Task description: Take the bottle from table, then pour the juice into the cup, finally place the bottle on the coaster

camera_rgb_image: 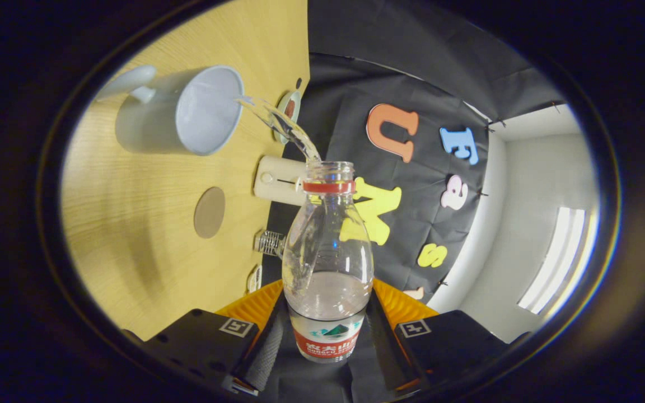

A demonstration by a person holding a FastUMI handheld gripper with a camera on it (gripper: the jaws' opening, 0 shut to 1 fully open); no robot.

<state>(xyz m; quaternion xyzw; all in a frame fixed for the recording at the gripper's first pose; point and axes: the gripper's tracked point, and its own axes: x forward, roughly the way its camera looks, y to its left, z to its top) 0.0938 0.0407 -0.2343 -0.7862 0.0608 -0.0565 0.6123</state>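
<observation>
My gripper (327,330) is shut on a clear plastic bottle (327,252) with a red neck ring and a red label, both fingers pressing its lower body. The view is rolled sideways, so the bottle is tipped. A clear stream (280,123) runs from its open mouth into the white mug (180,112), which stands on the wooden table (132,224) beyond the fingers. A round brown coaster (209,212) lies on the table between the mug and my fingers.
A cream box-shaped device (277,179) lies at the table's far edge behind the bottle's neck. A small plate (290,106) and a clear ribbed object (269,242) sit along that same edge. The booth's black cloth wall rises beyond.
</observation>
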